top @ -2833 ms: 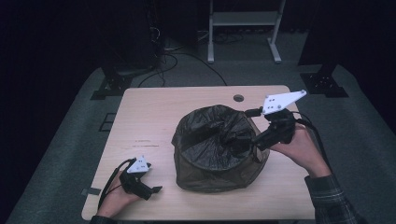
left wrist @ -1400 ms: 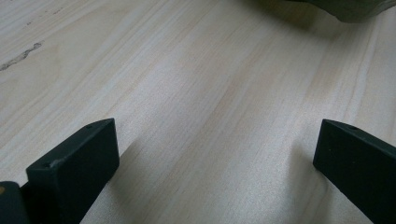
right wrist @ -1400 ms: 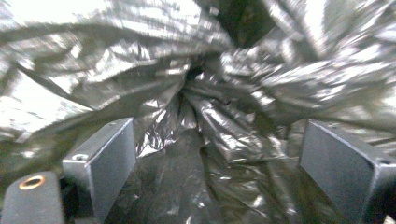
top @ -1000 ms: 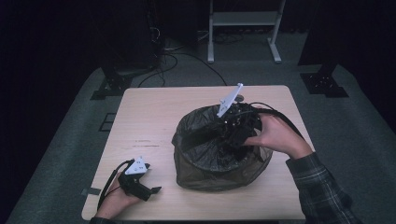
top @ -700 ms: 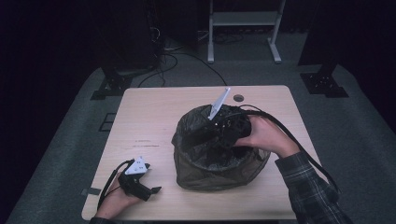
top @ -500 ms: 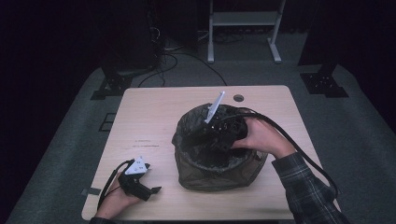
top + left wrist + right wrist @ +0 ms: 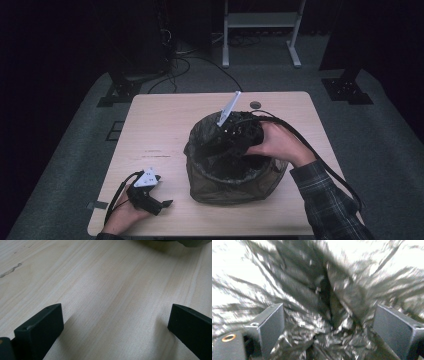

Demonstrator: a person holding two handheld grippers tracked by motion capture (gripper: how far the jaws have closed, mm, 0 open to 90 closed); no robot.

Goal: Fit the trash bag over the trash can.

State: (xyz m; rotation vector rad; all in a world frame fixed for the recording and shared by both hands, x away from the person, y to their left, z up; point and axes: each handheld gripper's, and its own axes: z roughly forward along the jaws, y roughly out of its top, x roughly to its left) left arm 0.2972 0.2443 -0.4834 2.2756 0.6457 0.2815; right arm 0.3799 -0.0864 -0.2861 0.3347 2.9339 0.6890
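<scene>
A round bin lined with a dark, crinkled plastic bag [image 7: 235, 175] stands on the light wooden table [image 7: 165, 125], right of centre. My right gripper [image 7: 210, 148] reaches into the bin's mouth from the right, its grey plate sticking up over the far rim. In the right gripper view its jaws [image 7: 328, 315] stand wide apart with the shiny, blurred bag film [image 7: 324, 285] just beyond them and nothing pinched. My left gripper [image 7: 162, 204] rests on the table at the front left. Its jaws [image 7: 116, 312] are open over bare wood [image 7: 100, 277].
A small dark round disc [image 7: 255, 105] lies near the table's far edge. Behind the table a white metal stand [image 7: 260, 20] and loose cables [image 7: 185, 60] sit on the grey carpet. The bin's bottom edge [image 7: 192, 242] shows at the top of the left gripper view.
My right gripper has come from the bin's right side, swung over the rim and sunk leftward into the bag's opening. The left gripper has stayed put.
</scene>
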